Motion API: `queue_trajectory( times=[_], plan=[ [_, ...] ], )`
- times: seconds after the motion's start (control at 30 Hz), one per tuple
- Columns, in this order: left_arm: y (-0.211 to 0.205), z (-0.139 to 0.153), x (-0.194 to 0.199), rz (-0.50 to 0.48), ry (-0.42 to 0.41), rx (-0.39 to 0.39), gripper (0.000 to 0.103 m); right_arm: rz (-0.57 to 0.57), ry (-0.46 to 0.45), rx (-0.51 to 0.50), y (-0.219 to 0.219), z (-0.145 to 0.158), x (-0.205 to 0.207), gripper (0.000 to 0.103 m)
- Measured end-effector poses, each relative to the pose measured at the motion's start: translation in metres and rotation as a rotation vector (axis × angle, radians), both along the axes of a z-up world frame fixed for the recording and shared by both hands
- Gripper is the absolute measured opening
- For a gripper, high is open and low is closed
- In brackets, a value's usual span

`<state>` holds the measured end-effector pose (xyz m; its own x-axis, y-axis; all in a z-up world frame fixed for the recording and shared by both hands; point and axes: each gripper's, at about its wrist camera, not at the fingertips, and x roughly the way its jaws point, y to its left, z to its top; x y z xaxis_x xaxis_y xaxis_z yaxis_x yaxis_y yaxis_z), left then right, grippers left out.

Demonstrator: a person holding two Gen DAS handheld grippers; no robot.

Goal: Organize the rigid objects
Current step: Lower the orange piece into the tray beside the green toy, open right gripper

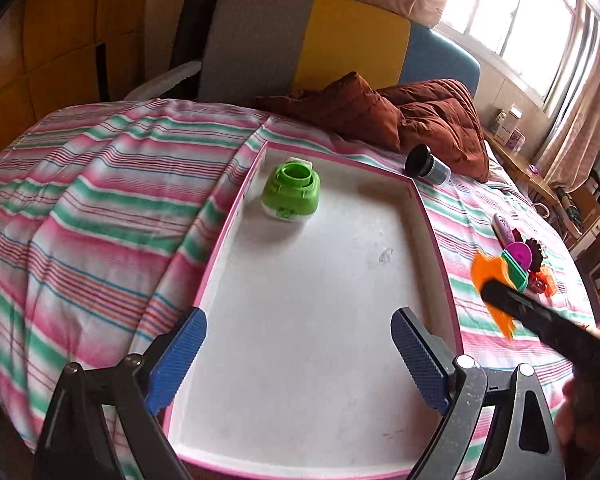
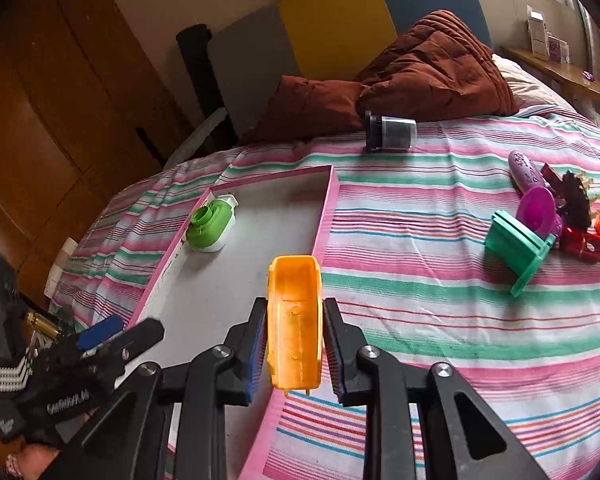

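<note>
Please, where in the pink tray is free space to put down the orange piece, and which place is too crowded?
The pink tray is bare except its far left corner, where the green-and-white container sits. The right gripper, holding the orange piece, could set it mid-floor. The open left gripper hovers over the near end. Crowded: the toy pile on the striped blanket.

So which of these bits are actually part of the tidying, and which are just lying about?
Part of the job:
pink tray
orange piece in right tongs
green-and-white gadget
toy pile
black-capped jar

Just lying about:
brown quilt
striped blanket
</note>
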<state>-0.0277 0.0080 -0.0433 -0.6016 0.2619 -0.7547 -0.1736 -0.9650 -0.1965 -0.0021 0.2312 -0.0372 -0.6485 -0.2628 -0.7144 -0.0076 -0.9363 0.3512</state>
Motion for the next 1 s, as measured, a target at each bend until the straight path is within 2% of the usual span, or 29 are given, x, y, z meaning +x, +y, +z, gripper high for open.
queue_trajectory(
  times=[0.37, 0.67, 0.97, 1.0],
  plan=[
    [-0.020, 0.001, 0.019, 0.029, 0.007, 0.008, 0.094, 0.091, -0.015, 0.065, -0.038, 0.001, -0.074, 0.026],
    [-0.039, 0.008, 0.026, 0.071, 0.029, 0.034, 0.095, 0.092, -0.066, 0.133, -0.056, -0.014, -0.129, 0.026],
    [-0.055, 0.009, 0.026, 0.118, 0.012, 0.064, 0.096, 0.032, -0.115, 0.078, -0.062, -0.030, -0.160, 0.026],
    [-0.056, 0.009, 0.026, 0.119, 0.010, 0.067, 0.096, 0.024, -0.121, 0.067, -0.061, -0.032, -0.162, 0.029]
  ],
)
